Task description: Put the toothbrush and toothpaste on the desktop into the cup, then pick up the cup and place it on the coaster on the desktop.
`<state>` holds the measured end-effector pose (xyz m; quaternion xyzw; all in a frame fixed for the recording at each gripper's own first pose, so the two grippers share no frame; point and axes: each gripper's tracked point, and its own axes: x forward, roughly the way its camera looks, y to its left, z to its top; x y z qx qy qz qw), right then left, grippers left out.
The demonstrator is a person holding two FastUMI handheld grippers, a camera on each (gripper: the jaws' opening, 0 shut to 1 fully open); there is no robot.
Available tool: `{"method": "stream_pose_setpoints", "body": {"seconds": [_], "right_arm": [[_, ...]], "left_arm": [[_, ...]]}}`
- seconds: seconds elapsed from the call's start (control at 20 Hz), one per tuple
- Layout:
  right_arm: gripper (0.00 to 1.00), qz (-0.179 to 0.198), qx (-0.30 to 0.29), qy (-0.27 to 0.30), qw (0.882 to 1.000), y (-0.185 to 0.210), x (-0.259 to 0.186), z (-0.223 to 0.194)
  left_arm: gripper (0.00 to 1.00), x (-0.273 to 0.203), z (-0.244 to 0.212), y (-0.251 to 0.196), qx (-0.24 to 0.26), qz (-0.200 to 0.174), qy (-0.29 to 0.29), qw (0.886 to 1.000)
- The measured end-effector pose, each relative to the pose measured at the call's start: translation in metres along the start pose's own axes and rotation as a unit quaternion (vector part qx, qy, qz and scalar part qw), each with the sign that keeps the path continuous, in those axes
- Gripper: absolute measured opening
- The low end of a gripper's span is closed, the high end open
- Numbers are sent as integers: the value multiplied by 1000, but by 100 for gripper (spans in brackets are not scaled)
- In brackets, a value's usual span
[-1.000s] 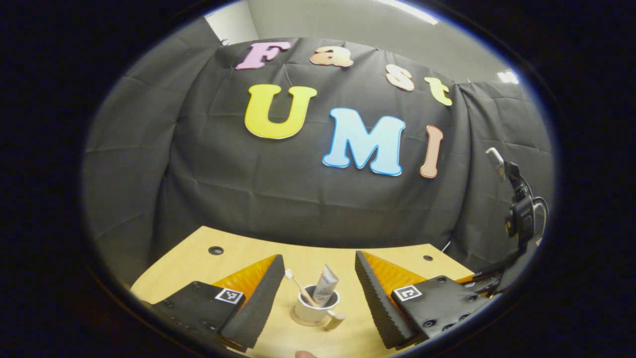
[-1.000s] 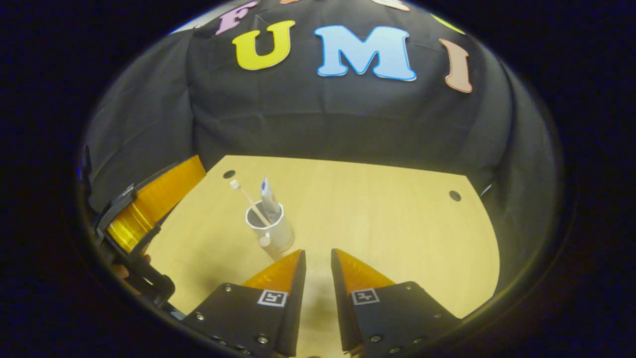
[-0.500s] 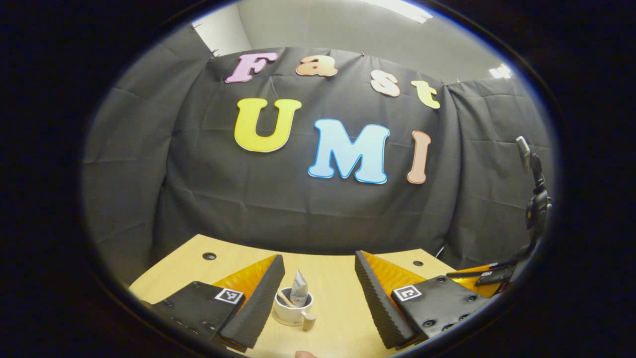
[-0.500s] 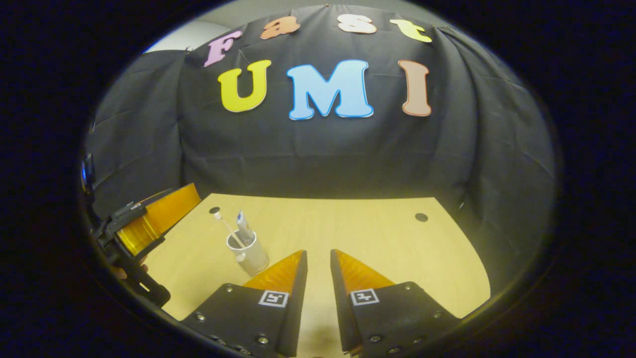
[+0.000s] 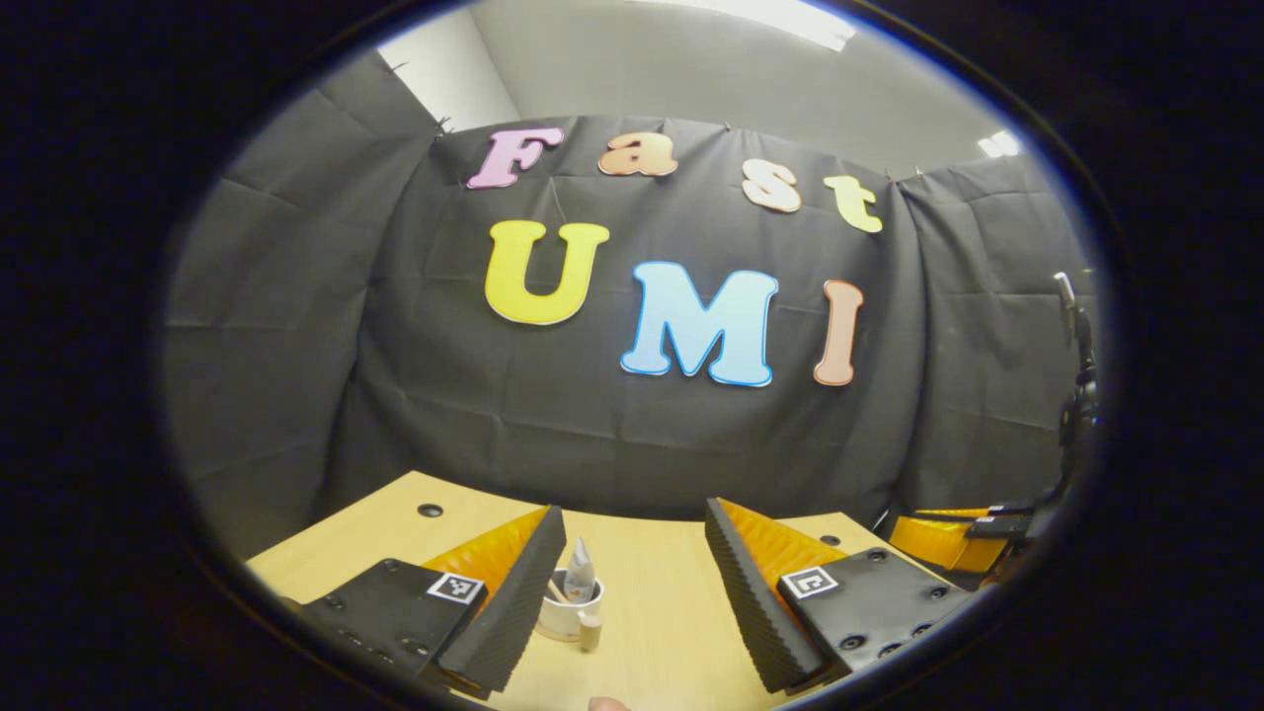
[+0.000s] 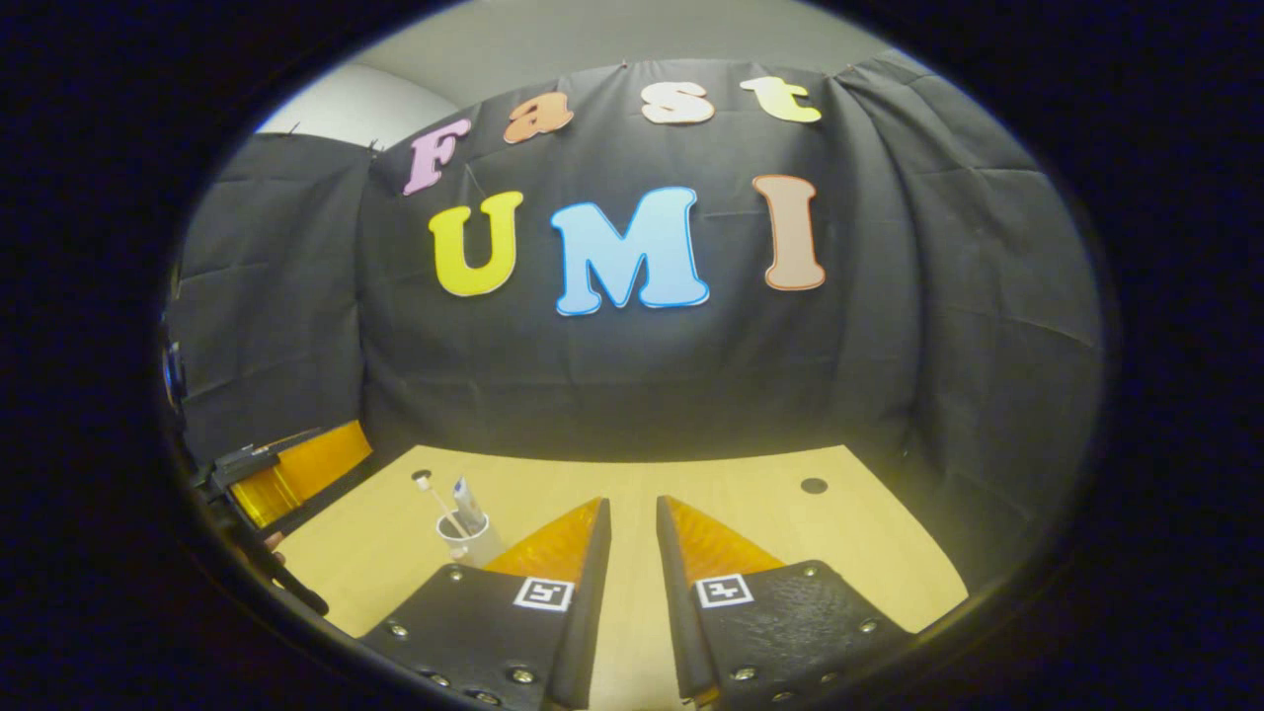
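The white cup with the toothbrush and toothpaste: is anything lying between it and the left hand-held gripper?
No. In the left gripper view, only bare light wooden desktop lies between the white cup and the open left hand-held gripper.

1. The left tool [image 5: 626, 578] has drawn back from the cup [image 5: 565, 616], which now sits smaller beside its left finger.
2. The right tool [image 6: 633, 583] has pulled back and tilted up; the cup [image 6: 464, 538] now shows lower, near its left finger.

Right tongs [image 6: 632, 518] nearly closed over pale wooden counter [image 6: 750, 494], white cup [image 6: 462, 538] with toothbrush [image 6: 435, 501] and toothpaste tube [image 6: 467, 511] left, other tongs [image 6: 296, 464] beyond
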<state>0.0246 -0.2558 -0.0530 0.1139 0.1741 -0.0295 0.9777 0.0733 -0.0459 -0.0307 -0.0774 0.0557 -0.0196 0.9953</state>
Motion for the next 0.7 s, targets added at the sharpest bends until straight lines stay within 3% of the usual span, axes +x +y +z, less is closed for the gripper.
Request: {"method": "stream_pose_setpoints", "body": {"seconds": [0.7], "right_arm": [[29, 26, -57, -17, 998, -17, -7, 6]], "left_arm": [[93, -14, 2, -10, -12, 42, -17, 999]]}}
